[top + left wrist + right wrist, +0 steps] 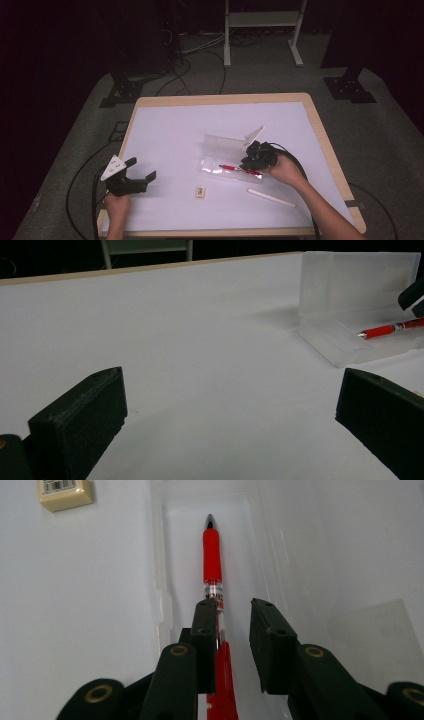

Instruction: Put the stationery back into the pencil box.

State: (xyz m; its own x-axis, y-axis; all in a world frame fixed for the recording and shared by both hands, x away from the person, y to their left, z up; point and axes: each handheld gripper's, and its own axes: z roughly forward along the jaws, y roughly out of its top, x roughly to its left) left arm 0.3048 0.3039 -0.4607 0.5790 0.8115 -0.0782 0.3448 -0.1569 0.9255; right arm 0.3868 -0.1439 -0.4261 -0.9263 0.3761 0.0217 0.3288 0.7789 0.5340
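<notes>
A red pen (239,170) (385,331) (212,555) lies in the tray of an open clear plastic case (216,165) (336,342) (180,515), whose lid (223,142) stands upright behind it. My right gripper (248,166) (235,605) points down along the pen's rear half. Its jaws stand a little apart: the pen runs beside the left jaw, and a gap shows on the other side. My left gripper (142,168) (230,390) rests open near the table's front left, with nothing between its jaws.
A small beige eraser (200,192) (64,492) with a barcode label lies in front of the case. A white stick-like pen (271,198) lies at the front right. The wood-edged white table (320,130) stands over a floor with cables and stand feet.
</notes>
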